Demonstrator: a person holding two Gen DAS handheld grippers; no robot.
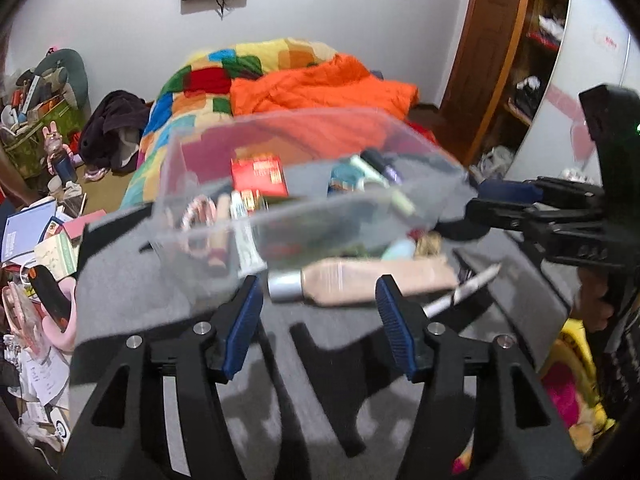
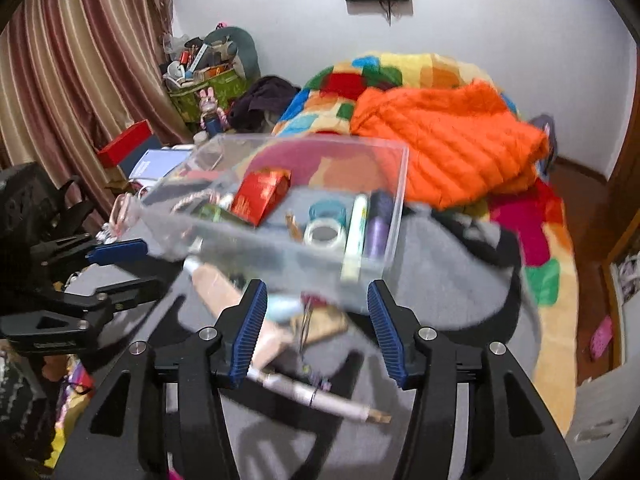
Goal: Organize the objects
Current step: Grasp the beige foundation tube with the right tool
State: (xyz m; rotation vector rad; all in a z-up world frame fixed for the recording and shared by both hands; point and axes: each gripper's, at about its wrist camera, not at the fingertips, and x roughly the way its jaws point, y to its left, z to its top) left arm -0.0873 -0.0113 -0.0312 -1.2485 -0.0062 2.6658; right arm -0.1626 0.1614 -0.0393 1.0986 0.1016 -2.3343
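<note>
A clear plastic box (image 1: pixel 280 184) (image 2: pixel 280 200) stands on a grey cloth-covered surface (image 1: pixel 132 280) (image 2: pixel 440 280). It holds a red carton (image 1: pixel 258 176) (image 2: pixel 262 194), tape rolls (image 2: pixel 325 234), tubes and a purple bottle (image 2: pixel 376 228). A beige tube with a silver cap (image 1: pixel 360 280) (image 2: pixel 224 292) and a silver pen (image 1: pixel 460 290) (image 2: pixel 320 400) lie in front of the box. My left gripper (image 1: pixel 318 308) is open just short of the tube. My right gripper (image 2: pixel 316 316) is open at the box's near wall; it also shows in the left wrist view (image 1: pixel 480 200).
A bed with a patchwork quilt (image 1: pixel 192 92) (image 2: pixel 400 68) and an orange duvet (image 1: pixel 320 88) (image 2: pixel 440 140) lies behind. Books and clutter (image 1: pixel 36 240) sit at the left. A wooden wardrobe (image 1: pixel 500 60) stands at the right. Curtains (image 2: pixel 60 80) hang at the left.
</note>
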